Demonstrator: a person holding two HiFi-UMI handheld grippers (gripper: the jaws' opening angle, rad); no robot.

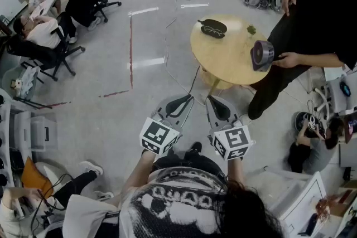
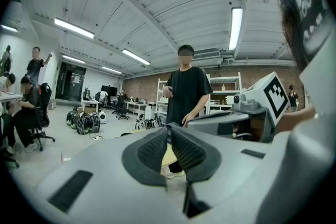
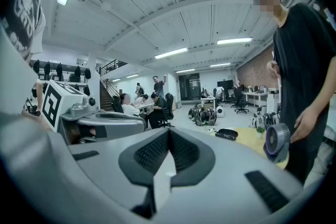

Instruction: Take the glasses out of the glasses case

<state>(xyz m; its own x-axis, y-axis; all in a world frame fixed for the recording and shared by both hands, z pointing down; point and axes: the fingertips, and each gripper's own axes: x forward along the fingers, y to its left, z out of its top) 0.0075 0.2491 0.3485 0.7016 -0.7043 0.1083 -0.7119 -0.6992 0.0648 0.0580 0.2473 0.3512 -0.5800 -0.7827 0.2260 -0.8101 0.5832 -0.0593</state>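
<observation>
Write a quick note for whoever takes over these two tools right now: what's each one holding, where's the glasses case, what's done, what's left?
Left tool: shut, empty, held short of the table.
Right tool: shut, empty, beside the left one.
Glasses case: dark, on the far side of the round table, untouched. I cannot tell if it is open.
A bystander's hand is on a small fan at the table's right edge.
Done: nothing yet.
Left: reach the case, open it if needed, lift the glasses out.

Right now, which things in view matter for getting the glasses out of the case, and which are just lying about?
For the job: glasses case on the round table; left gripper and right gripper, both shut, empty.
Just lying about: small plant; purple fan, held by the standing person.
</observation>
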